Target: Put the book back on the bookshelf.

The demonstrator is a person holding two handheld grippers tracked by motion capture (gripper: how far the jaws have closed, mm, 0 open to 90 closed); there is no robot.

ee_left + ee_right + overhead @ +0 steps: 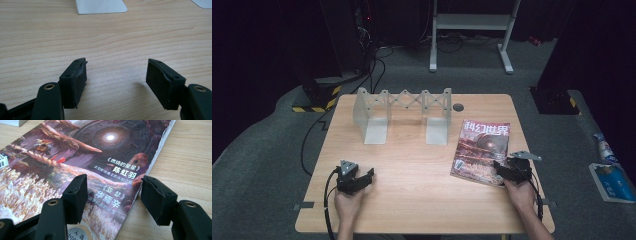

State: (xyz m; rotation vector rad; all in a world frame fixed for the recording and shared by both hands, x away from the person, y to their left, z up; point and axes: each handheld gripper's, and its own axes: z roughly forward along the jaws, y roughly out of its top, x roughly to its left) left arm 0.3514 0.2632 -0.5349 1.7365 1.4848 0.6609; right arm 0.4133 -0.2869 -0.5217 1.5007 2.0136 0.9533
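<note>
One magazine [481, 151], one bookend rack [402, 114], perhaps two floor items [609, 175].

wooden table [412, 165] — magazine [482, 150], expandable grey bookend rack [404, 114]

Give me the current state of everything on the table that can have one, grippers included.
Magazine: closed, lying flat, cover up, at the table's right side.
Expandable bookend rack: standing upright, stretched open, nothing in it.
Left gripper: open, over bare wood, holding nothing.
Right gripper: open, jaws straddling the magazine's near right corner, not closed on it.
</note>
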